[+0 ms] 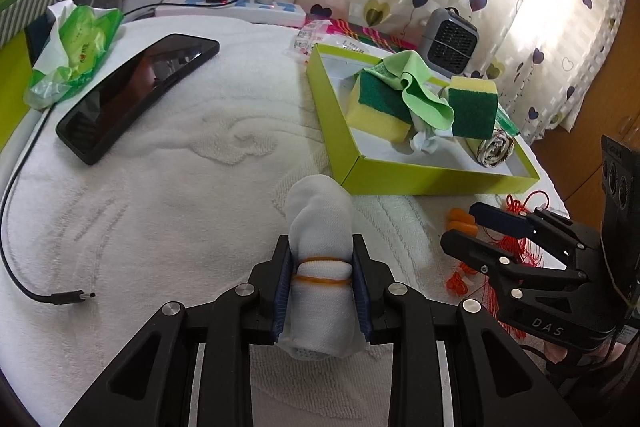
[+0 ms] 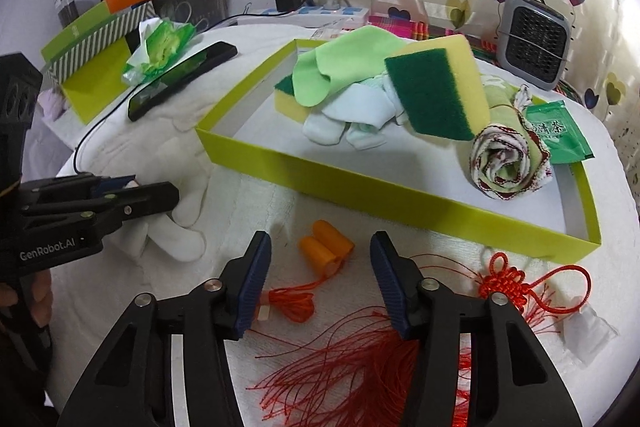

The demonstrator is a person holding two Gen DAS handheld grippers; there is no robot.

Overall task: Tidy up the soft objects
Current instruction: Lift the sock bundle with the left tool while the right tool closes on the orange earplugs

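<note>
Tray (image 2: 256, 163) ahead of my grippers already holds sponges and cloths; left gripper (image 1: 322, 283) clamps the rolled white cloth (image 1: 320, 227), right gripper (image 2: 320, 281) spread around the orange earplugs (image 2: 326, 247), both outstanding.

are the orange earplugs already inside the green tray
No, the orange earplugs lie on the white towel in front of the green tray, between the right gripper fingers.
</note>
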